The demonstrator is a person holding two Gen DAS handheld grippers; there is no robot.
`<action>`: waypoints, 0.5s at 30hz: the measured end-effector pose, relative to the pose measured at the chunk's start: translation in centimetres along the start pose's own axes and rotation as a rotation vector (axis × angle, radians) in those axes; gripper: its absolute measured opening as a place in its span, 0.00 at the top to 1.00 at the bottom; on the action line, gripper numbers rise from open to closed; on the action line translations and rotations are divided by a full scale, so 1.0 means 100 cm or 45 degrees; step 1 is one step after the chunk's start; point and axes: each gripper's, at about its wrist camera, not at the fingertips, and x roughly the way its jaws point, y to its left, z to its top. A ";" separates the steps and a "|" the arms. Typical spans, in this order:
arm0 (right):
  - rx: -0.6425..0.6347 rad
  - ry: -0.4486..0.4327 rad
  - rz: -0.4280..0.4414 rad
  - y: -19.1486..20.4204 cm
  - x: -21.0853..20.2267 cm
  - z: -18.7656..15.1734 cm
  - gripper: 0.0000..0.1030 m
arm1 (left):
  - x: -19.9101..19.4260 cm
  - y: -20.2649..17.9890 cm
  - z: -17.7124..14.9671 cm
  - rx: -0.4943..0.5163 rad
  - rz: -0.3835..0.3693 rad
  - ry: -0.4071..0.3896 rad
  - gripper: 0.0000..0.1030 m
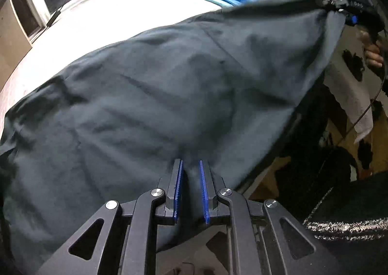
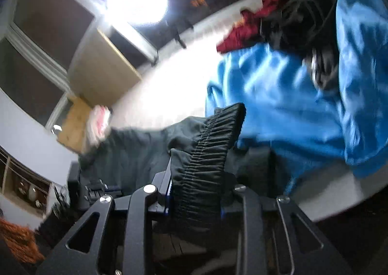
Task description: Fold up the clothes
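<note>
A dark grey garment (image 1: 145,95) lies half spread on the white table (image 1: 135,8), its far right corner lifted. My left gripper (image 1: 191,163) points down at its near edge, blue pads (image 1: 179,182) shut on a pinched fold of the cloth. At the upper right of the left wrist view, my right gripper (image 1: 349,12) holds up the raised corner. In the right wrist view, that gripper (image 2: 198,173) is shut on the garment's gathered elastic waistband (image 2: 208,144), which covers most of its fingers. The picture there is blurred.
A pile of clothes sits at the table's far side: a bright blue garment (image 2: 291,105), a red one (image 2: 249,25) and a black one (image 2: 303,15). A person's hand (image 1: 373,54) shows at the right edge. A dark speckled rug (image 1: 349,224) lies beside the table.
</note>
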 end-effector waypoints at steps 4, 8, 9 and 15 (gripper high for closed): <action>0.036 0.045 -0.133 -0.014 0.011 -0.013 0.72 | -0.006 -0.001 0.002 0.018 -0.029 -0.018 0.87; -0.046 0.072 -0.314 -0.018 0.012 -0.021 0.62 | -0.012 -0.016 0.014 0.091 -0.048 -0.020 0.87; -0.028 0.039 -0.285 -0.022 0.005 -0.022 0.55 | -0.014 -0.023 0.020 0.120 -0.056 -0.025 0.87; 0.158 -0.091 -0.143 -0.063 -0.008 -0.020 0.54 | -0.016 -0.081 0.073 0.312 -0.165 -0.084 0.82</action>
